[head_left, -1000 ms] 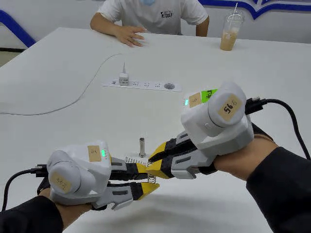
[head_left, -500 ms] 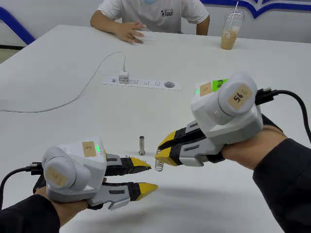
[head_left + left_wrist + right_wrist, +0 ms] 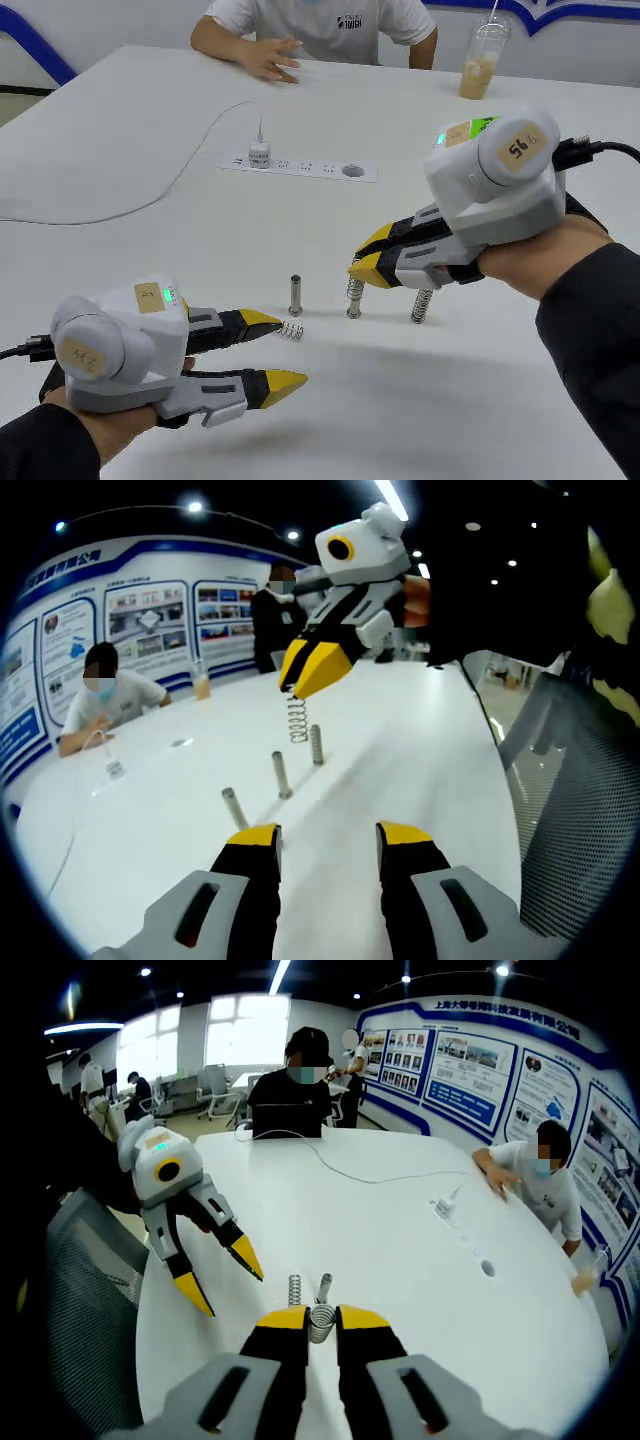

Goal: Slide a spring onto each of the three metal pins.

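Note:
Three metal pins stand in a row on the white table (image 3: pixel 150 130). The left pin (image 3: pixel 295 295) is bare. The right pin (image 3: pixel 422 305) wears a spring. My right gripper (image 3: pixel 365 267) is shut on another spring (image 3: pixel 354 289), which hangs upright at the middle pin (image 3: pixel 353 311); its lower end seems to be around the pin's top. The right gripper view has that spring (image 3: pixel 320 1322) pinched between the jaws of the right gripper (image 3: pixel 320 1312). A loose spring (image 3: pixel 291 330) lies on the table by the upper fingertip of my left gripper (image 3: pixel 291 349), which is open with nothing in it (image 3: pixel 330 835).
A white power strip (image 3: pixel 300 168) with a plugged adapter and a thin cable (image 3: pixel 170 185) lies mid-table. A cup with a drink (image 3: pixel 478 62) stands at the far edge. A person sits across the table with a hand (image 3: pixel 268 62) resting on it.
My right gripper has carried the spring right and up, from beside the left gripper to the middle pin. The left gripper has drawn back to the left.

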Tool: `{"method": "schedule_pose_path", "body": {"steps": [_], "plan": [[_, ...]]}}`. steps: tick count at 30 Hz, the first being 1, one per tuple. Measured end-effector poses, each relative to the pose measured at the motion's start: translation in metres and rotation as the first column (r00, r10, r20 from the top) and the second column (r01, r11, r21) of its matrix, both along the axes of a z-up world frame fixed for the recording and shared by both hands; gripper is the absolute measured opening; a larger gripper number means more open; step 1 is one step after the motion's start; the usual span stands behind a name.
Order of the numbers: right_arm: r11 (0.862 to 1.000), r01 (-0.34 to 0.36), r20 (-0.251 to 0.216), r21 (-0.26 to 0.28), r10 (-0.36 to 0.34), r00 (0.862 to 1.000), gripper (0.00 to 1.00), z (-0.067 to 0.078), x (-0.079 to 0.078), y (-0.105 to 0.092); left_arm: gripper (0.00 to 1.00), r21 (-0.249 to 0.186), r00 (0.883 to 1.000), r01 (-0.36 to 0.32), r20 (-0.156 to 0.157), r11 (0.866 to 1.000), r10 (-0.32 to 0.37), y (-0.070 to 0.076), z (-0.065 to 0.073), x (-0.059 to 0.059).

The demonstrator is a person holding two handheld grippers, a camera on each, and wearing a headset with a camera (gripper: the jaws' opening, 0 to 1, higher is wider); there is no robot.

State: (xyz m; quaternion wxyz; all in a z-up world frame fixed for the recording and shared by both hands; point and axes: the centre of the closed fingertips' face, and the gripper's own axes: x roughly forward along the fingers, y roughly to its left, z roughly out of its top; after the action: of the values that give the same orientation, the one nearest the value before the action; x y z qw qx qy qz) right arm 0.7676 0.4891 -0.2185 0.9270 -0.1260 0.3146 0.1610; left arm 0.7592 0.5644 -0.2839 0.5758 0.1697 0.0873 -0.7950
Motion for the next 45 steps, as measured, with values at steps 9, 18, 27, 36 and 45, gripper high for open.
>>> {"method": "schedule_pose_path", "body": {"steps": [9, 18, 27, 36, 45], "plan": [[0.998, 0.059, -0.001, -0.034, -0.059, 0.998, 0.11, -0.008, 0.013, -0.024, 0.45, 0.005, 0.999, -0.031, -0.012, 1.0, 0.031, 0.004, -0.002, 0.004], [0.996, 0.082, -0.018, -0.021, -0.083, 0.996, 0.11, -0.022, 0.018, -0.031, 0.48, 0.011, 0.999, -0.043, -0.018, 0.999, 0.043, 0.005, -0.003, 0.005], [0.996, 0.094, -0.03, -0.002, -0.094, 0.995, 0.11, -0.03, 0.018, -0.031, 0.5, 0.017, 0.999, -0.044, -0.023, 0.999, 0.044, 0.006, -0.004, 0.006], [0.995, 0.104, -0.046, 0.005, -0.104, 0.994, 0.11, -0.049, 0.02, -0.031, 0.51, 0.022, 0.998, -0.05, -0.027, 0.999, 0.05, 0.007, -0.005, 0.007], [0.993, 0.114, -0.071, 0.0, -0.114, 0.991, 0.12, -0.068, 0.022, -0.032, 0.52, 0.027, 0.998, -0.051, -0.03, 0.998, 0.052, 0.008, -0.006, 0.008]]}}
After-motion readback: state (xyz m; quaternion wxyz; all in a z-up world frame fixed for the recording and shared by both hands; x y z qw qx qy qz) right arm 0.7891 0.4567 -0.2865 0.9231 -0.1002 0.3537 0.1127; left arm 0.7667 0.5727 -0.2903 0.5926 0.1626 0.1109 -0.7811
